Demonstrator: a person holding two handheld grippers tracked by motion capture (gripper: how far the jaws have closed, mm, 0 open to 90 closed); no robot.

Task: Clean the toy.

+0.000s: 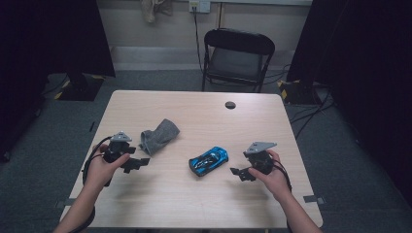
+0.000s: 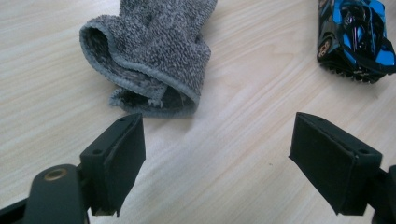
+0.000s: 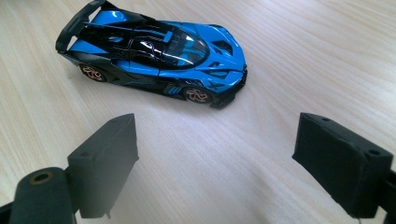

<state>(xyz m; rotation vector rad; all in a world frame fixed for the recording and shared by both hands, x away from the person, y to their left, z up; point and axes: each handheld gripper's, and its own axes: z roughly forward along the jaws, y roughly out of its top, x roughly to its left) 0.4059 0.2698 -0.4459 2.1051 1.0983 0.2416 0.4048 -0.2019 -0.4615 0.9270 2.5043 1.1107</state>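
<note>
A blue and black toy sports car (image 1: 208,160) (image 3: 154,56) (image 2: 356,37) rests on the light wooden table (image 1: 204,116), near the middle front. A crumpled grey sock (image 1: 159,135) (image 2: 154,51) lies to its left. My left gripper (image 1: 137,164) (image 2: 219,163) hovers just in front of the sock, jaws wide apart with bare table between them. On the right, my right gripper (image 1: 239,174) (image 3: 219,163) points at the car from a short way off, its jaws also spread with nothing between them.
A small black disc (image 1: 230,105) sits near the table's far edge. A black folding chair (image 1: 236,59) stands behind the table. Cables run over the grey floor at the right, and dark curtains hang on both sides.
</note>
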